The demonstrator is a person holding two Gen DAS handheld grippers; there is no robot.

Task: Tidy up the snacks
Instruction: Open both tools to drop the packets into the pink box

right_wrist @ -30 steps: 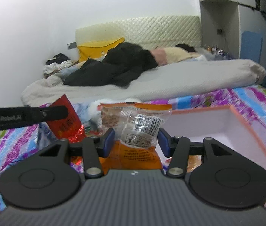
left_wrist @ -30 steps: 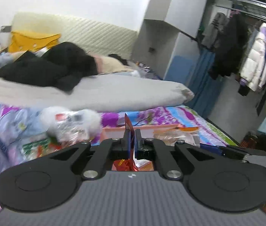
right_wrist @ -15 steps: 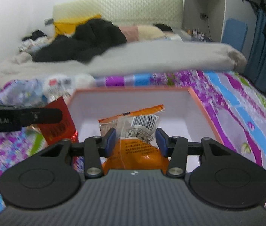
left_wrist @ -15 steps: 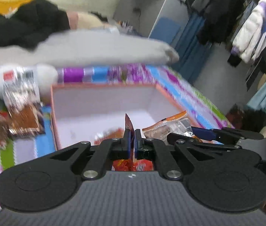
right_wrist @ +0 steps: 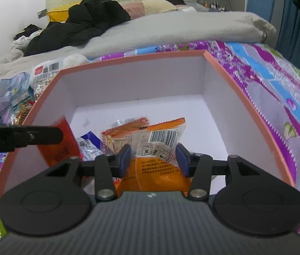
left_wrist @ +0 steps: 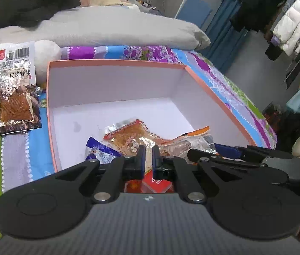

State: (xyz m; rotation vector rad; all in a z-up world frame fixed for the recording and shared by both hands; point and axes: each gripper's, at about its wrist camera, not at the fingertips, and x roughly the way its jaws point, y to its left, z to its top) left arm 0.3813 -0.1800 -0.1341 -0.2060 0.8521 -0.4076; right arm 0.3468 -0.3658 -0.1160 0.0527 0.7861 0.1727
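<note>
Two grippers now hang over the pink box [left_wrist: 116, 62] on the bed's patterned sheet [left_wrist: 18, 148], where a second ago both pointed out across the room with the box barely in sight. The left gripper [left_wrist: 146, 156] has tipped downward; its fingers are nearly together, and the red packet [left_wrist: 156, 183] that stood upright between them earlier now shows only low behind the tips, so whether they still pinch it cannot be told from its own view. In the right wrist view that red packet [right_wrist: 61, 142] hangs blurred at the left fingers' end, inside the box's near left corner. The right gripper [right_wrist: 153, 156] has also come down and forward: its fingers stay clamped on the orange packet [right_wrist: 160, 148], which pokes up between the blue pads, barcode facing the camera, above the box floor. Already lying in the box are a clear packet with orange edging [left_wrist: 128, 136] and a blue-and-silver packet [left_wrist: 99, 148]. Outside the box, on the left, a bag of brown strips [left_wrist: 13, 89] lies on the sheet, in the same place as before.
</note>
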